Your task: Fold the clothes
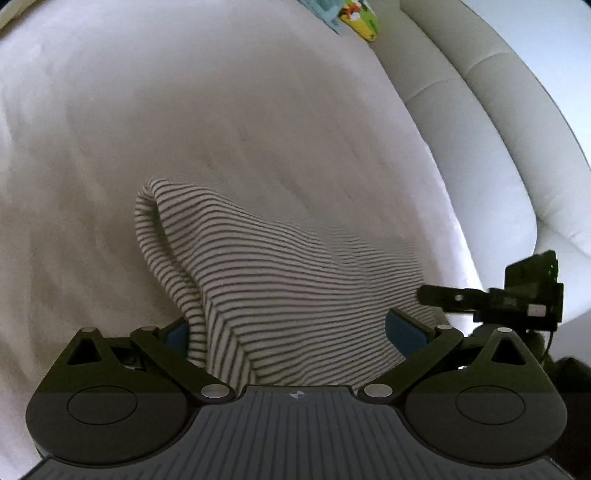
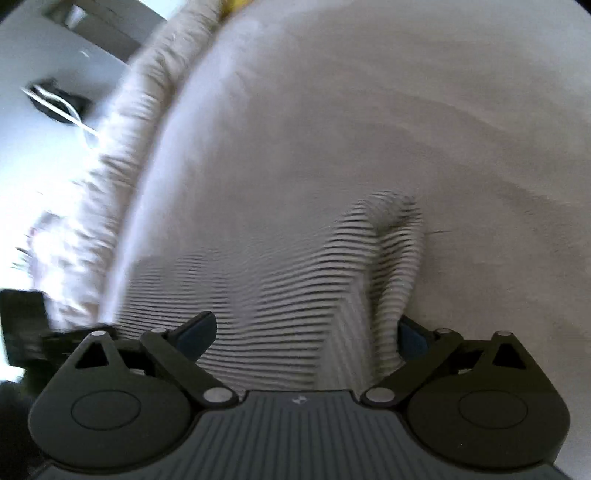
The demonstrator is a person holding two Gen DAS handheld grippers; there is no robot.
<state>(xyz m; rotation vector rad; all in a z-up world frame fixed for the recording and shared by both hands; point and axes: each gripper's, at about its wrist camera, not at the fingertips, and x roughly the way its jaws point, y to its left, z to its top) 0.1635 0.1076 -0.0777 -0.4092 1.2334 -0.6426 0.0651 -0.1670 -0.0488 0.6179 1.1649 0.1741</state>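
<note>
A white garment with thin dark stripes (image 1: 280, 280) lies bunched on a white bed sheet (image 1: 184, 110). My left gripper (image 1: 291, 332) is open, its blue-padded fingers (image 1: 404, 332) wide apart on either side of the cloth, which runs between them toward the camera. My right gripper (image 1: 487, 299) shows at the garment's right edge. In the right wrist view the same striped garment (image 2: 280, 295) lies between my right gripper's (image 2: 299, 332) open fingers (image 2: 195, 332); a narrow sleeve (image 2: 399, 251) runs by the right finger. That view is blurred.
A white padded headboard or sofa edge (image 1: 517, 129) runs along the right of the bed. A colourful item (image 1: 358, 18) lies at the far end. In the right wrist view, a bunched white cover (image 2: 122, 155) lines the bed's left edge, beside a pale floor (image 2: 37, 147).
</note>
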